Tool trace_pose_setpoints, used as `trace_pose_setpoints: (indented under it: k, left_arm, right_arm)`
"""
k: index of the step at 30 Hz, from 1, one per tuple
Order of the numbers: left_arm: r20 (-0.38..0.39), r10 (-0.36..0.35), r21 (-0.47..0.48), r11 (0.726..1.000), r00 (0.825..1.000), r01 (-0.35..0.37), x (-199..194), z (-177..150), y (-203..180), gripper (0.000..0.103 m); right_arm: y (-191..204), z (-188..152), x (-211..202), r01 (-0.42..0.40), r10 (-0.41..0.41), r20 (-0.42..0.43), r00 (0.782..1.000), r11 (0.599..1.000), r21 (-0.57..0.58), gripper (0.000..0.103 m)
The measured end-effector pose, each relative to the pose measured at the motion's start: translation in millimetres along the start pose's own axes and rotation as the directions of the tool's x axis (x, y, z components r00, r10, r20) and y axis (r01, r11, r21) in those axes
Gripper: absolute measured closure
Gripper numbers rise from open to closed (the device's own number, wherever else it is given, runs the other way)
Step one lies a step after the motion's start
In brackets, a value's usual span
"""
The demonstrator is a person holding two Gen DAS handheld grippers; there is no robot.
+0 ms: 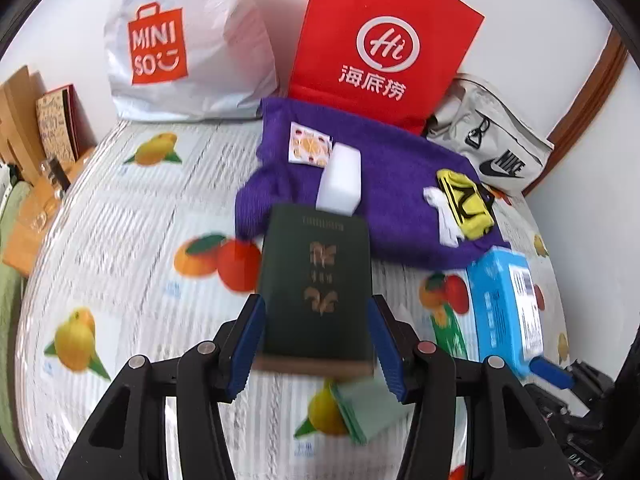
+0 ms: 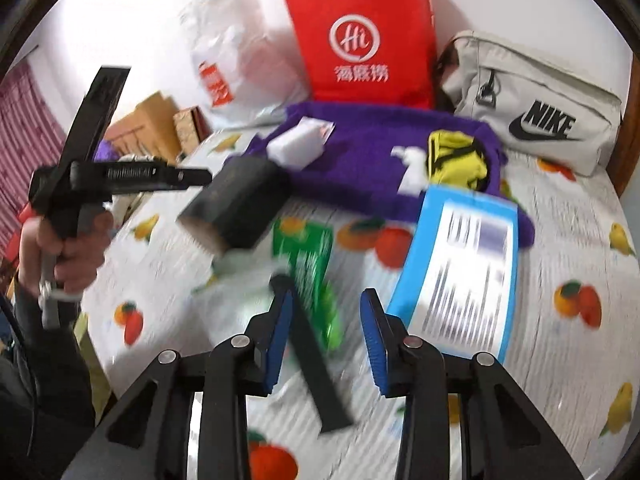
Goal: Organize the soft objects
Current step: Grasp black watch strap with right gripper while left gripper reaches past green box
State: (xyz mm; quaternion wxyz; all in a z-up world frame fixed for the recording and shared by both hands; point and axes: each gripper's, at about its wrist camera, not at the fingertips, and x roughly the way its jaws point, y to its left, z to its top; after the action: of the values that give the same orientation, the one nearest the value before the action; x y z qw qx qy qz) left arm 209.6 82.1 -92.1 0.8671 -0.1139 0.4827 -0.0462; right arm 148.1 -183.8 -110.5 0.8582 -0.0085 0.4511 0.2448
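Left wrist view: we see the left gripper [image 1: 316,316] clamped on a dark green rectangular packet with gold print [image 1: 316,280], lifted above the fruit-print bedsheet [image 1: 120,240], near the purple towel [image 1: 384,184].

Right wrist view: the right gripper [image 2: 326,320] stands partly open and empty; the light blue labelled packet [image 2: 460,272] lies just beside it.

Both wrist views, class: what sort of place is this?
Probably a bedroom at home: a fruit-print bedsheet against a white wall, shopping bags like the red Haidilao bag, and a Nike pouch.
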Motion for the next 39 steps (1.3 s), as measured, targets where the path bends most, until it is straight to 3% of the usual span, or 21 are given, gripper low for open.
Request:
trace_pose_setpoints:
  k: [3, 6, 16, 17, 19, 30, 39]
  left_arm:
    - [-0.014, 0.001, -0.009, 1.0, 1.0, -0.001, -2.4, -15.7, 1.8, 0.052]
    - [-0.023, 0.009, -0.016, 1.0, 1.0, -0.009, -6.1, -30.8, 4.0, 0.052]
    - [-0.049, 0.025, -0.036, 0.999, 0.998, -0.026, -11.0, -67.1, 14.6, 0.052]
    - [-0.051, 0.025, -0.041, 0.999, 0.998, -0.027, -11.0, -68.9, 15.9, 0.052]
    - [-0.056, 0.027, -0.05, 0.998, 0.998, -0.03, -10.5, -71.0, 18.2, 0.052]
    - [-0.07, -0.001, -0.024, 1.0, 0.998, -0.001, -6.2, -79.0, 7.5, 0.052]
    - [-0.067, -0.082, 0.038, 0.996, 0.994, 0.084, -5.0, -88.3, -19.5, 0.052]
  right_arm:
    - [2.3, -15.9, 6.4, -0.036, 0.036, -0.015, 0.999, 0.999, 0.008, 0.066]
    - [4.8, -26.1, 20.0, -0.022, 0.021, -0.039, 0.999, 1.0, -0.011, 0.066]
    - [3.8, -31.9, 59.0, -0.033, 0.027, -0.095, 0.995, 0.998, -0.063, 0.069]
    - [5.5, -32.0, 58.1, -0.03, 0.024, -0.084, 0.996, 0.997, -0.075, 0.079]
    - [11.2, -32.4, 51.3, -0.01, 0.003, -0.062, 0.998, 0.993, -0.12, 0.082]
    - [6.8, -34.3, 3.4, 0.005, -0.003, 0.031, 1.0, 0.997, -0.072, 0.083]
    - [-2.1, -64.7, -17.3, 0.066, -0.066, 0.011, 0.998, 0.997, -0.032, 0.083]
